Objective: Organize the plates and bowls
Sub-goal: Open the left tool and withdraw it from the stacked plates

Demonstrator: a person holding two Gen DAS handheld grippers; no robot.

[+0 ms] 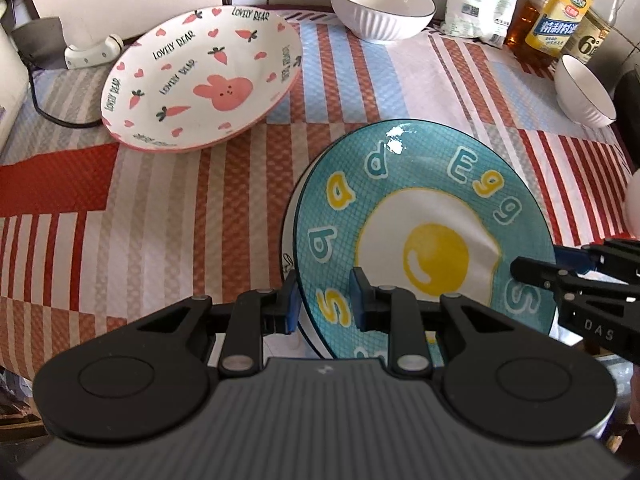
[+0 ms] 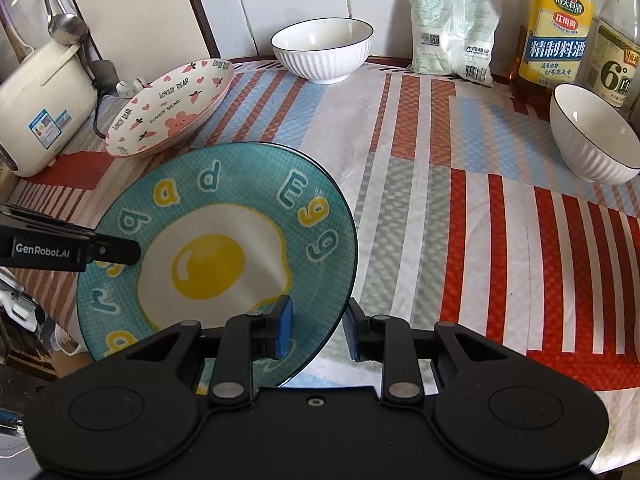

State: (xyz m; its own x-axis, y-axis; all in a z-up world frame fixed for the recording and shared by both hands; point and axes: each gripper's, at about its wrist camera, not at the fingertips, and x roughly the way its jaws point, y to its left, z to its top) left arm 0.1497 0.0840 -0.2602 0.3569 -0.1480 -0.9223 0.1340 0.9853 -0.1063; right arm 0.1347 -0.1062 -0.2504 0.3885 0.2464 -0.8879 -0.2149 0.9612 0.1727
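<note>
- While both grippers are meeting at the egg plate near the front edge of the worktop (image 2: 460,208), a cream rice cooker (image 2: 40,112) is sitting at the far left corner.
- Just right of it, the pink rabbit plate (image 1: 200,80) is resting towards the back left, well apart from the grippers.
- The left gripper (image 1: 324,302) is clamping the near-left rim of the teal egg plate (image 1: 400,184), with its jaws almost together, one pad under the rim and one on top.
- The egg plate is tilting up over a white plate (image 1: 287,240), whose rim is peeking out at its left side.
- The right gripper (image 2: 318,326) is straddling the plate's near-right rim with its jaws narrowly parted. Whether its pads are pressing on the rim I cannot tell.
- A white ribbed bowl (image 1: 382,4) is standing at the back edge, near the middle.
- A white bag (image 2: 452,20) and some bottles (image 2: 554,32) are lining the back right corner.
- A second white bowl (image 2: 592,136) is sitting just in front of them by the right edge.
</note>
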